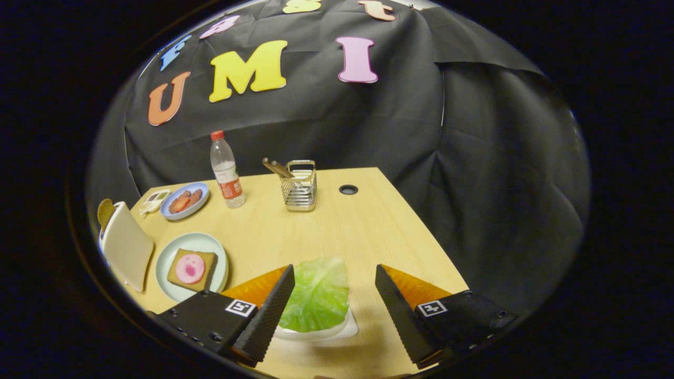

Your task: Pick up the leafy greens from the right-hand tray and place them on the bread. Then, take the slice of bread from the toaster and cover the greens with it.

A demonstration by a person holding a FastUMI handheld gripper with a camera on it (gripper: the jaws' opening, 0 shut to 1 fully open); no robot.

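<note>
A pale green lettuce leaf (317,295) lies on a small white tray (350,329) on the wooden table, between my fingers and nearer the left one. My gripper (335,277) hovers above it, open, with nothing held. Off to the left, a light green plate (168,258) carries a slice of bread (208,263) topped with a pink round slice (190,268). The cream toaster (125,246) stands at the table's left end, a brown slice of bread (105,210) sticking out of its top.
At the back stand a water bottle (226,171) with a red cap, a wire holder (299,187) with sticks, and a blue plate (184,200) of food. A round cable hole (348,189) sits in the tabletop. The table's right edge (421,226) runs near the right finger.
</note>
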